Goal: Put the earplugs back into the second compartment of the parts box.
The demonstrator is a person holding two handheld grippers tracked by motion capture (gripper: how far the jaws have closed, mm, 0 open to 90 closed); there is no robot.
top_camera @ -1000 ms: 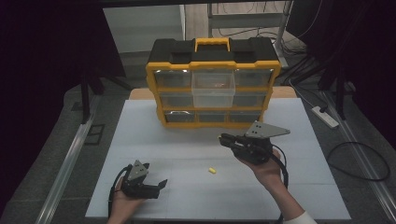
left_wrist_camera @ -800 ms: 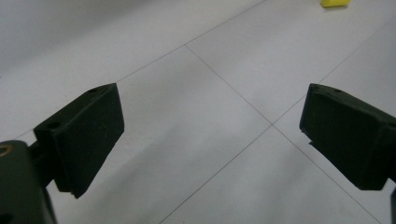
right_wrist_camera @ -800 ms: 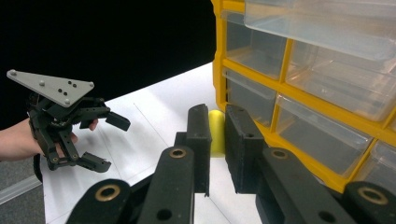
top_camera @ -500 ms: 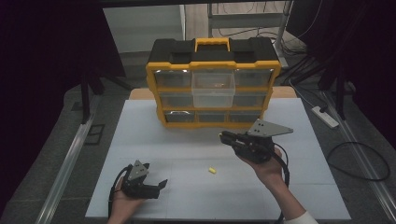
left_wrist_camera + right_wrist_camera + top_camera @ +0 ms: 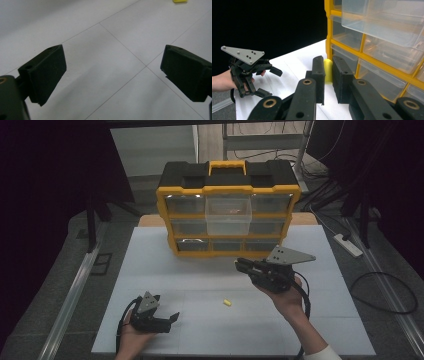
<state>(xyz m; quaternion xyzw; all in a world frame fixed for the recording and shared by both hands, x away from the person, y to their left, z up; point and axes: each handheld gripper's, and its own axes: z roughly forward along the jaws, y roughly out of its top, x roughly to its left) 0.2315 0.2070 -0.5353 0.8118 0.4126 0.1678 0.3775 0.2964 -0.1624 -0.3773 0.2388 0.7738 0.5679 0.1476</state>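
Observation:
My right gripper hovers in front of the bottom row of a yellow and black drawer organizer. It is shut on a small yellow piece, which stands upright between its jaws in the right gripper view. A second small yellow piece lies loose on the white table between my hands; it appears again as the yellow piece at the top edge of the left gripper view. My left gripper rests low at the front left, open, with only bare table between its pads.
The organizer's top middle clear drawer is pulled out toward me. A power strip and cables lie on the floor to the right. Dark curtains stand at both sides.

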